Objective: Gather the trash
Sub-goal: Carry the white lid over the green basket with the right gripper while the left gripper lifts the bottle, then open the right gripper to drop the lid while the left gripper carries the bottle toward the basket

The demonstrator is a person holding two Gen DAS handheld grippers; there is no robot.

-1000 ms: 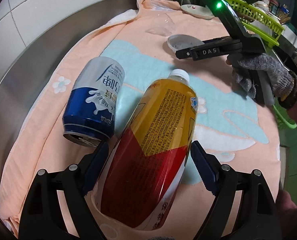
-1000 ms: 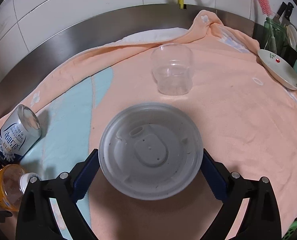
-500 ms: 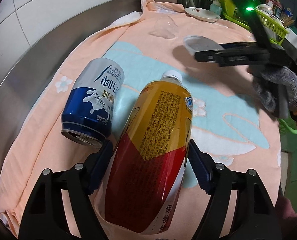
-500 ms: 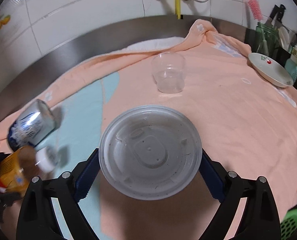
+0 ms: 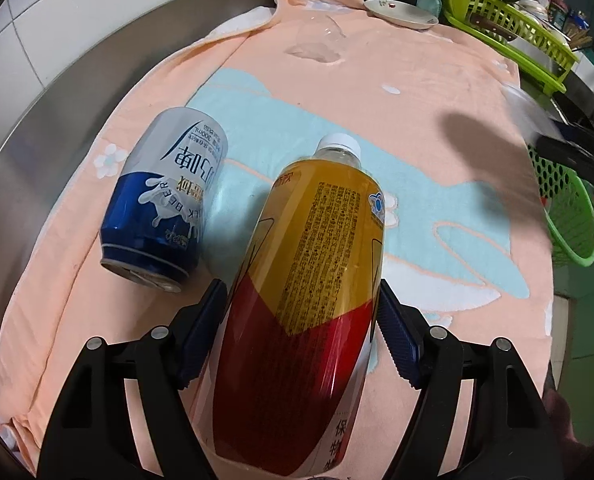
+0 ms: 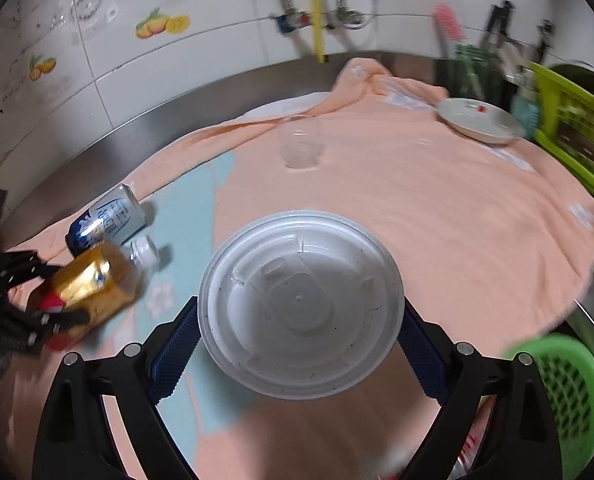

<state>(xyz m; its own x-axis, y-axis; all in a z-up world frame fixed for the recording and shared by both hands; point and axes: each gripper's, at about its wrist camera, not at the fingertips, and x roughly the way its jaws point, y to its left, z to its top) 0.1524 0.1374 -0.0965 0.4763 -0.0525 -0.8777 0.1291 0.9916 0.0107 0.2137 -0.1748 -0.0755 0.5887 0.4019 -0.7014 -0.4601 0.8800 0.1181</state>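
We see a stainless steel counter (image 5: 77, 92) running under a white tiled wall, and most of it is covered by a peach towel (image 5: 417, 92) with a pale blue patch. Taking the clear plastic cup (image 6: 300, 142) as our landmark, standing upright on the towel toward the wall: the blue and silver can (image 5: 165, 204) lies on its side well to its left and nearer us, and a white dish (image 6: 479, 120) sits to its right by the towel's far edge.
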